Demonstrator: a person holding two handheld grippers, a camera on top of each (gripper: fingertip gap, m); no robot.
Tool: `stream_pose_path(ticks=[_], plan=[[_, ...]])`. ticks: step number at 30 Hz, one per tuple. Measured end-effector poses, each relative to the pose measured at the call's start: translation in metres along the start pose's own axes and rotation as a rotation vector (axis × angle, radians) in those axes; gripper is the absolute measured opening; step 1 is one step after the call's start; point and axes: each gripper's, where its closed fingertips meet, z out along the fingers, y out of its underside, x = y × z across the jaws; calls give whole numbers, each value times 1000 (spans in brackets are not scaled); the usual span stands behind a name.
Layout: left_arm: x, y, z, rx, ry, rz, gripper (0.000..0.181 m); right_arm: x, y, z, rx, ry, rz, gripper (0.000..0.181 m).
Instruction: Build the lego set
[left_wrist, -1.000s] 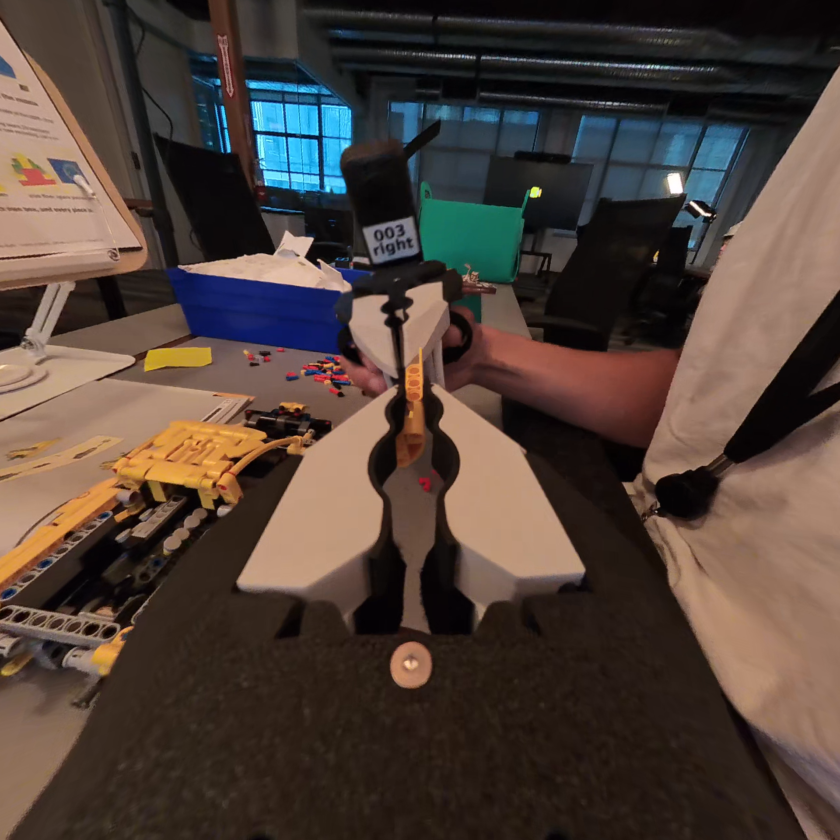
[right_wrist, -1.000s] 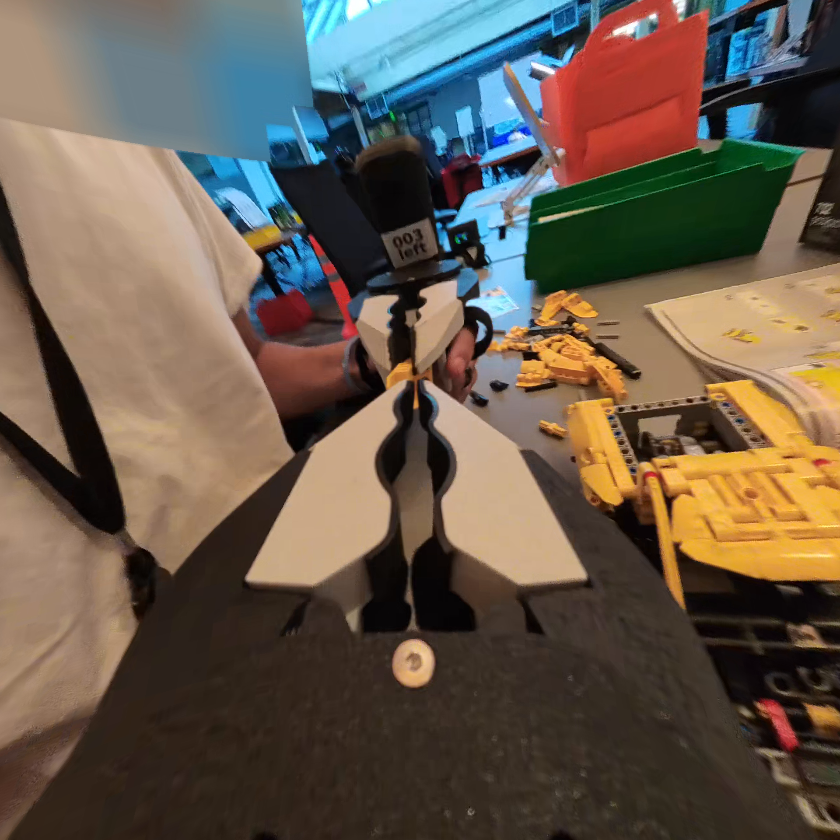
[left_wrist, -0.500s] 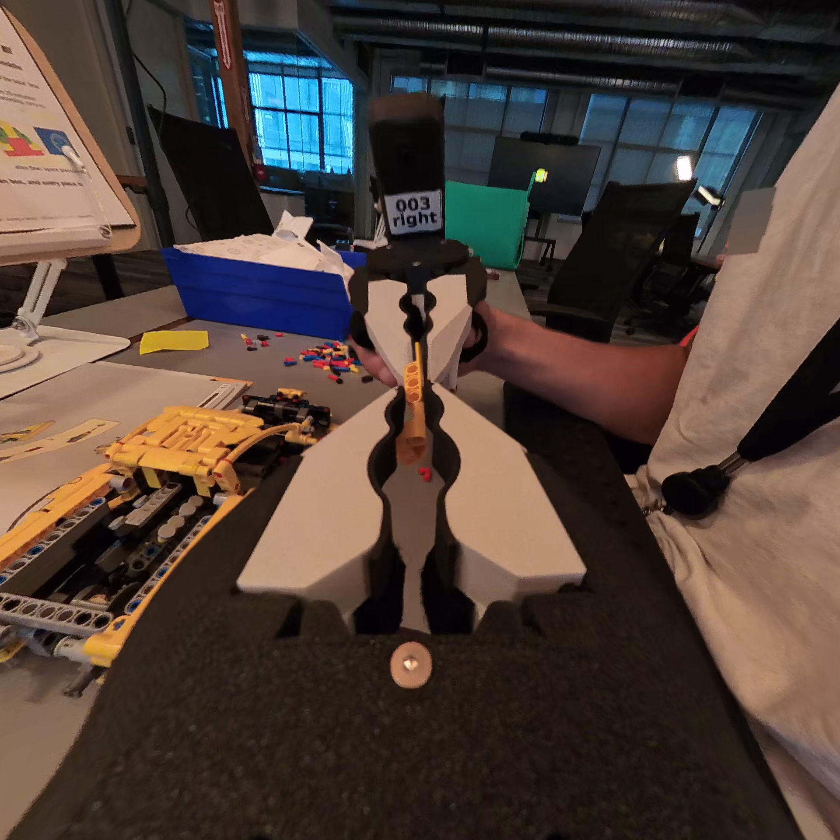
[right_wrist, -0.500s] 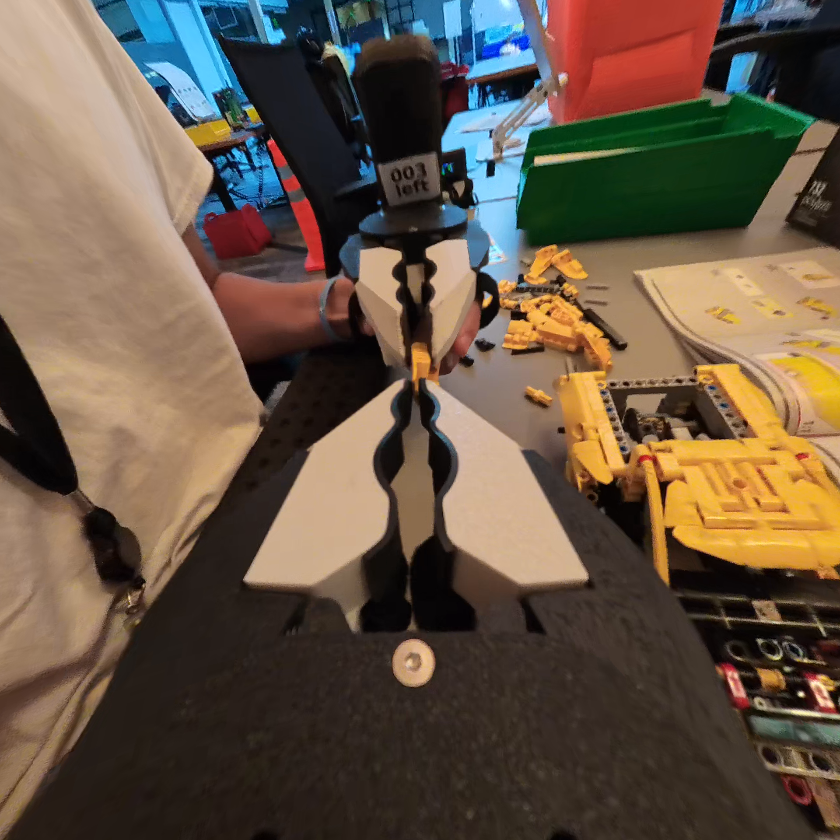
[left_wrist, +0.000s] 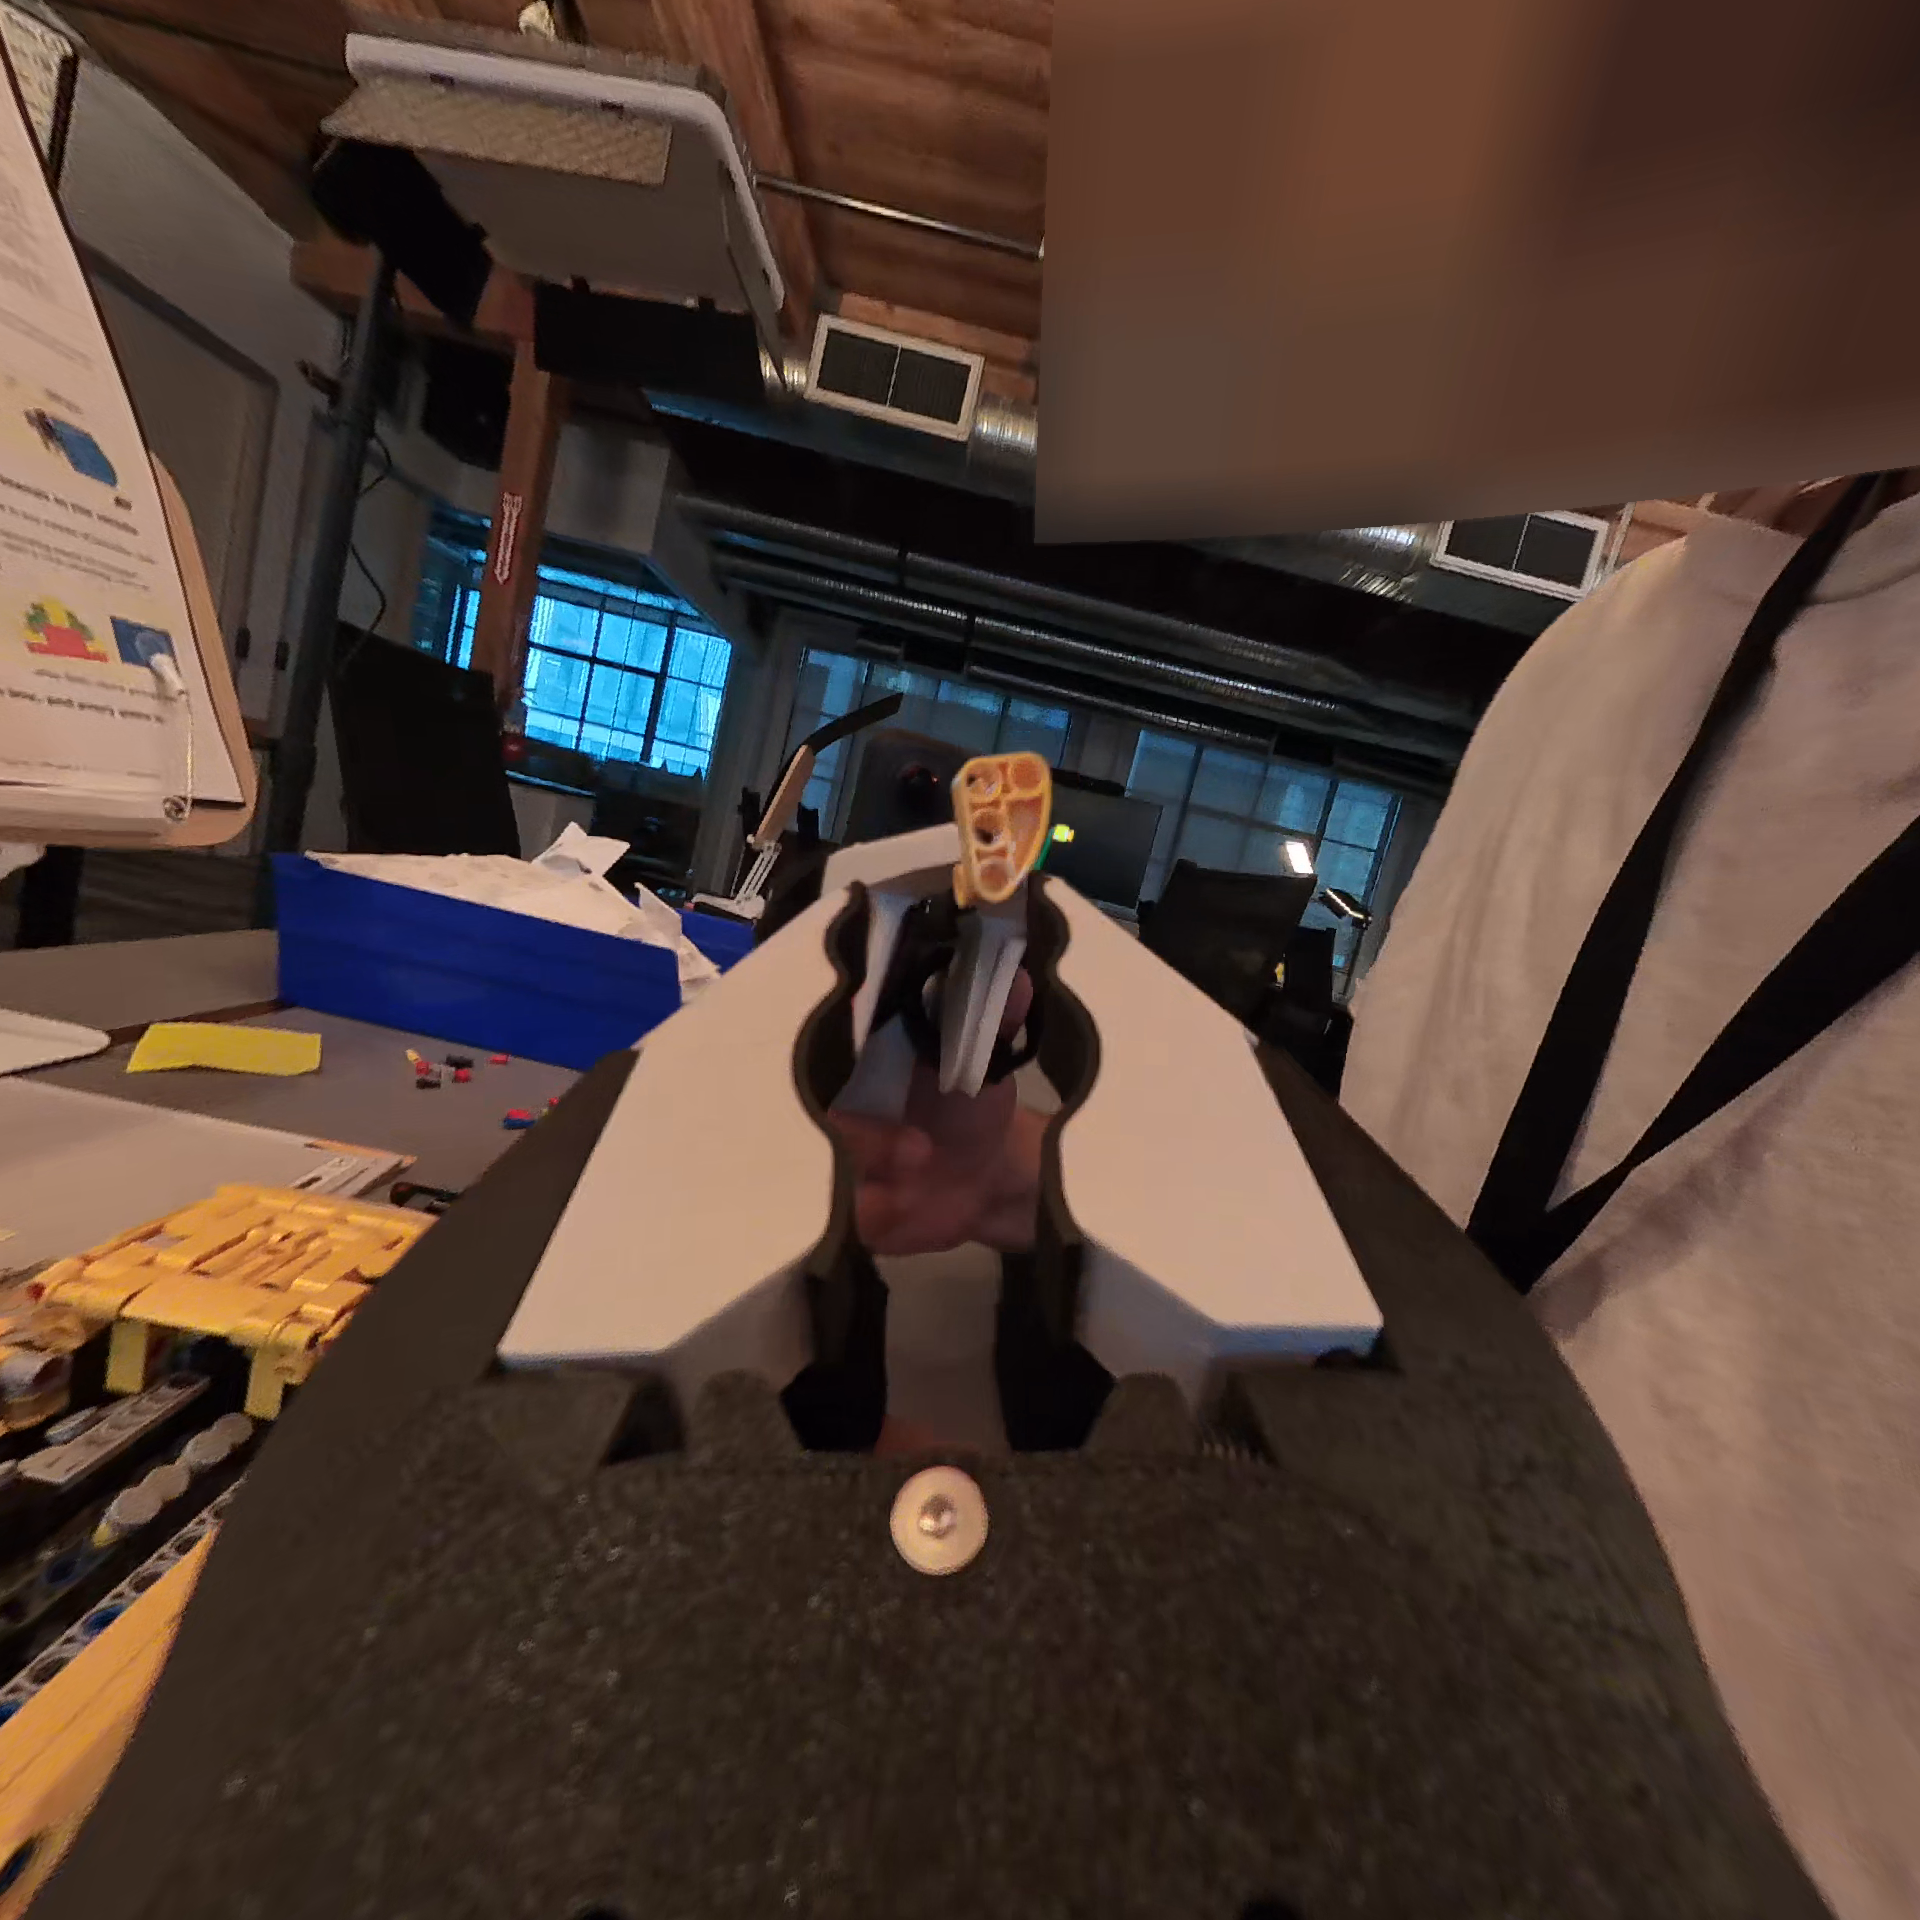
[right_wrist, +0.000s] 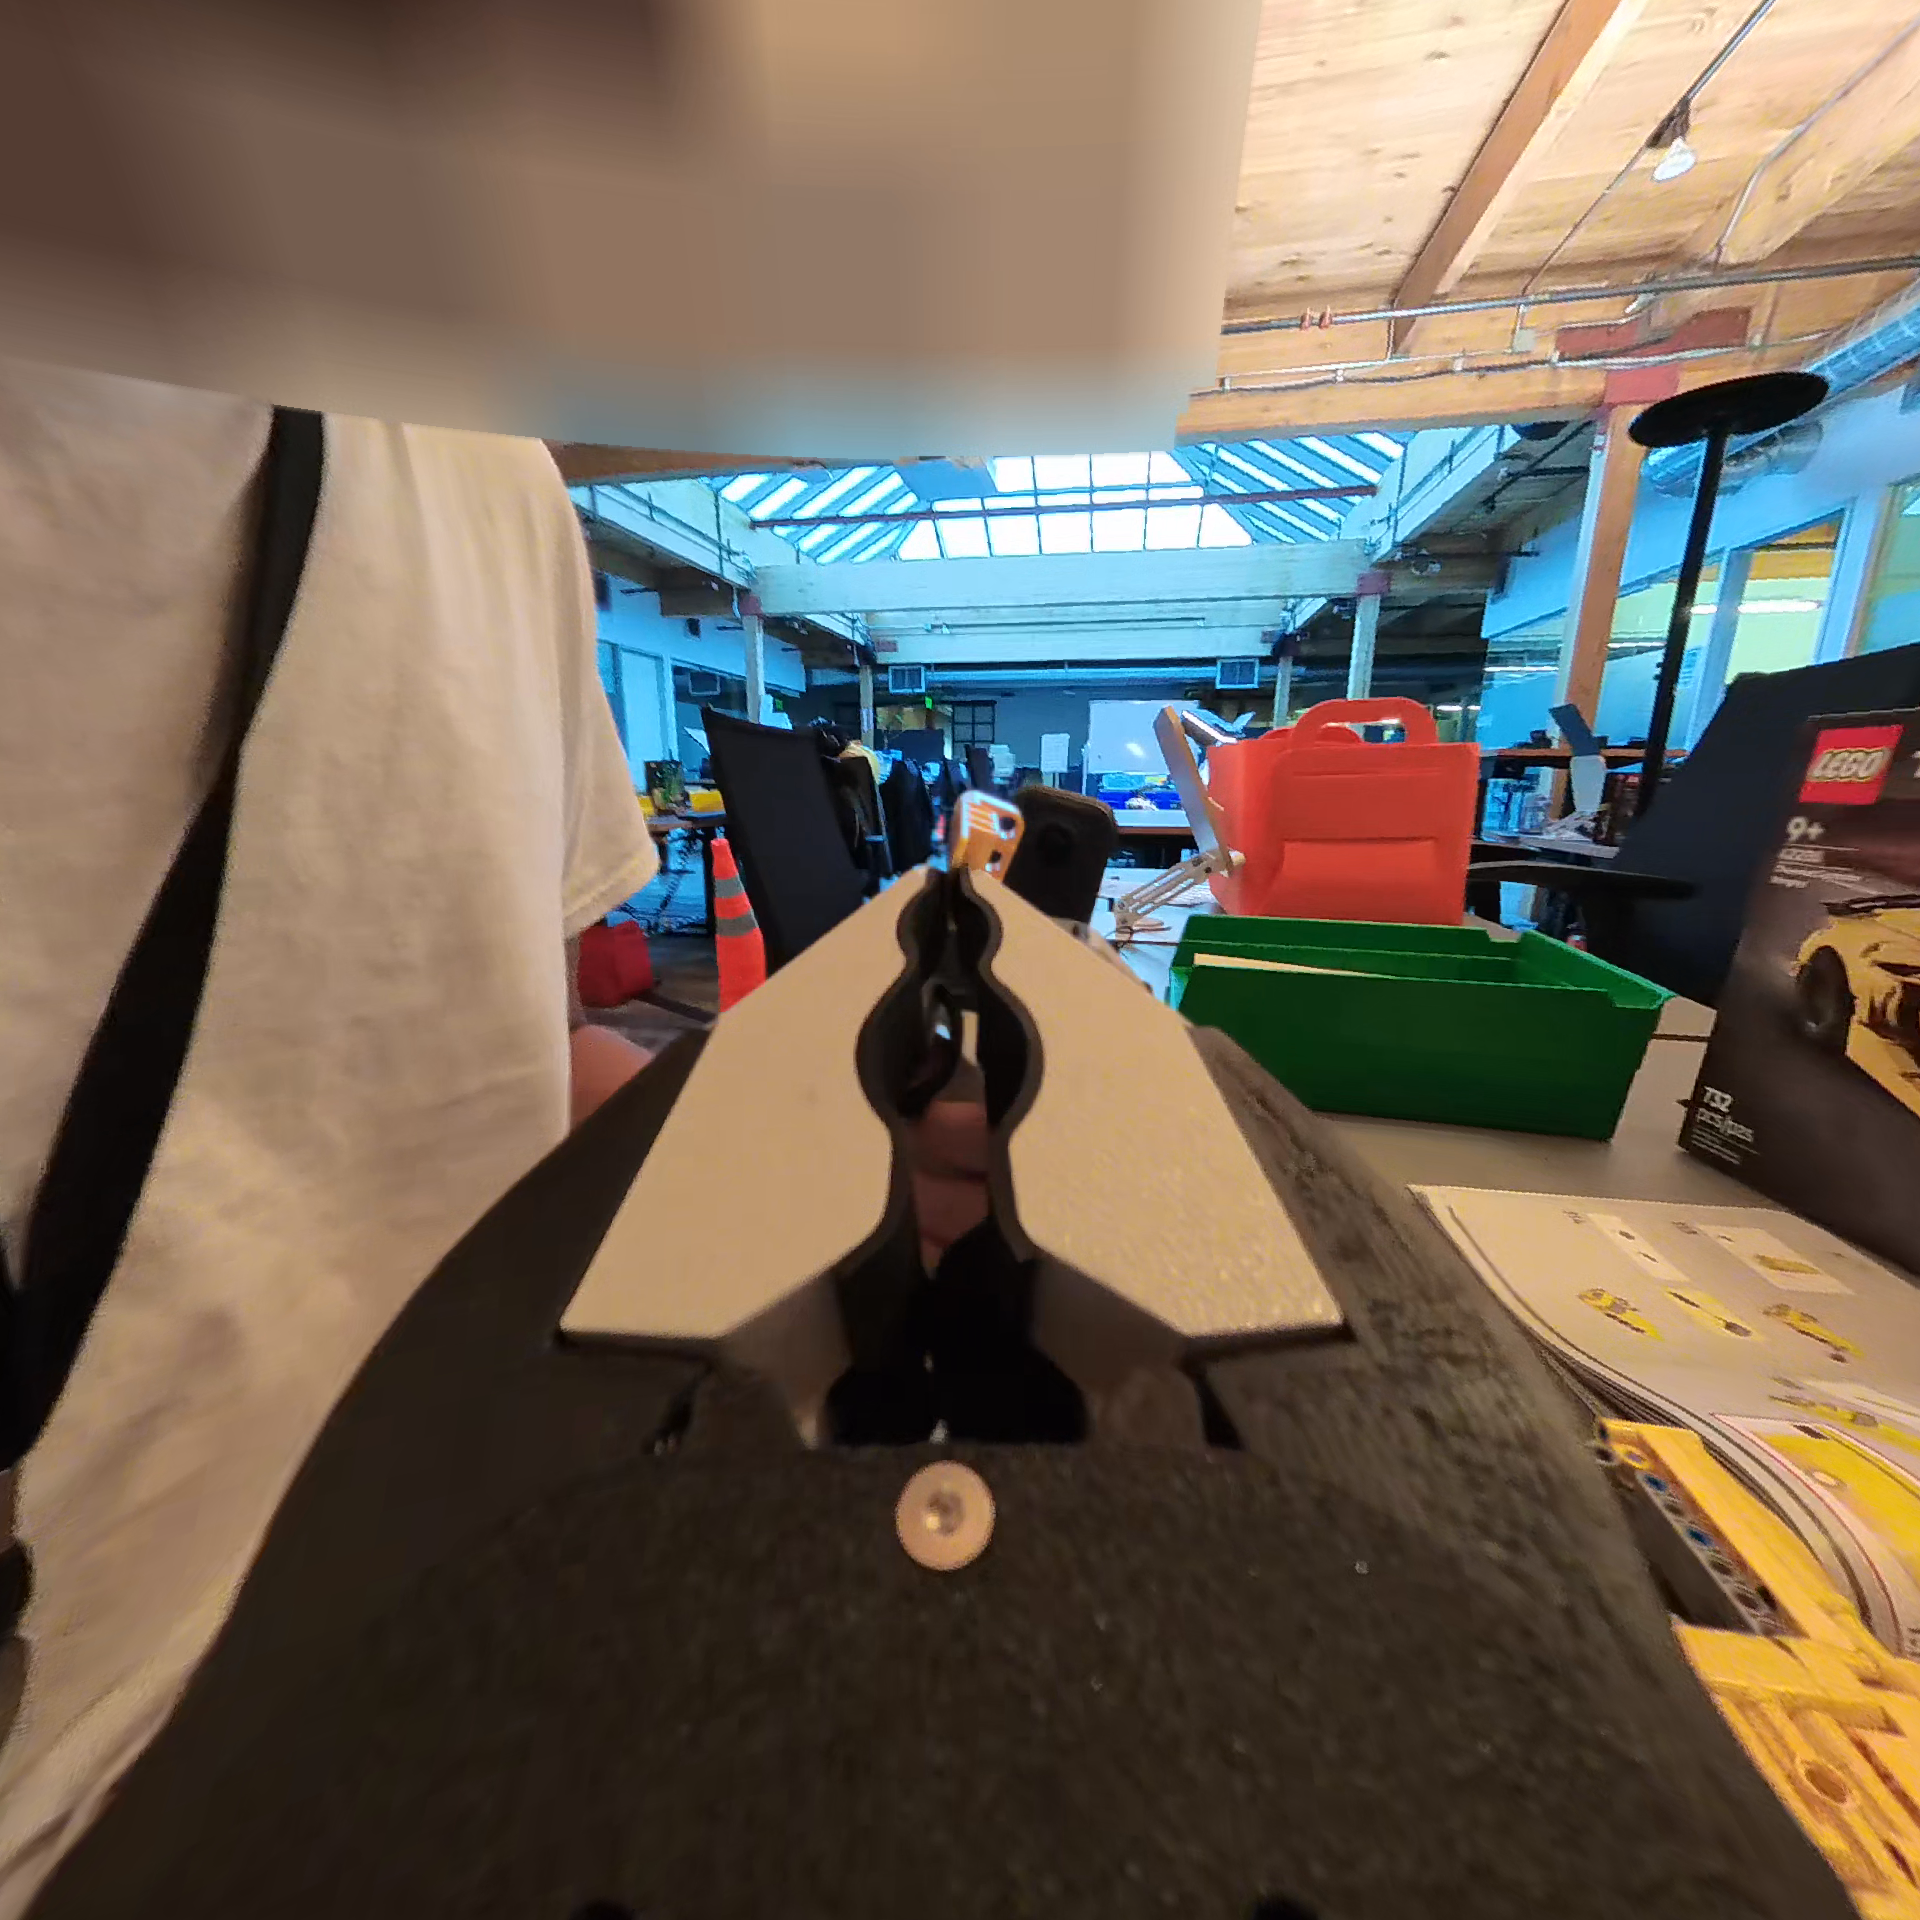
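A small yellow Lego piece (left_wrist: 997, 826) sticks up from the tips of my right gripper (right_wrist: 951, 883), which is shut on it; it also shows in the right wrist view (right_wrist: 987, 831). My left gripper (left_wrist: 948, 896) is open, its fingers spread to either side of the right gripper's white fingers (left_wrist: 971, 997), which point up between them. Both grippers are raised and face each other in front of the person's white shirt. The half-built yellow Lego car (left_wrist: 208, 1278) lies on the table at lower left, and at lower right in the right wrist view (right_wrist: 1818, 1714).
A blue bin (left_wrist: 457, 966), a yellow paper (left_wrist: 223, 1047) and loose small pieces (left_wrist: 457, 1070) lie beyond the car. An open instruction booklet (right_wrist: 1662, 1299), the Lego box (right_wrist: 1829, 935), a green bin (right_wrist: 1403, 1018) and an orange bag (right_wrist: 1340, 821) stand to the right. Less than 4 cm separates the two grippers' tips.
Both grippers have lifted and tilted upward. My left gripper has opened and let go of the yellow piece. The right gripper now holds it alone.
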Motion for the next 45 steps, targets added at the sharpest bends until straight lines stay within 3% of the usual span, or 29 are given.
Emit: stream_pose_path(ticks=[5,12,18,22,26,29,31,33,39,45], plan=[[6,-4,-1,28,26,18,14,3,20,12,-54,2,9,0],[4,1,-3,-27,27,16,12,5,28,10,-56,2,74,0],[1,7,-4,-71,-6,106,13,9,24,-5,-74,29,81,5],[-9,24,-4,-186,-88,227,13,20,20,-26,-125,100,81,10],[-25,46,-9,-333,-194,343,13,46,25,-79,-347,340,198,13],[-26,55,-9,-382,-198,339,13,21,67,-121,-696,402,284,27],[-27,60,-9,-406,-193,328,13,4,100,-149,-939,458,250,27],[-28,63,-9,-419,-193,310,13,-7,121,-167,-1073,512,223,26],[-30,72,-10,-454,-199,283,13,-28,142,-182,-1157,517,292,22],[-31,74,-9,-460,-200,265,13,-27,147,-195,-1211,515,216,19]])
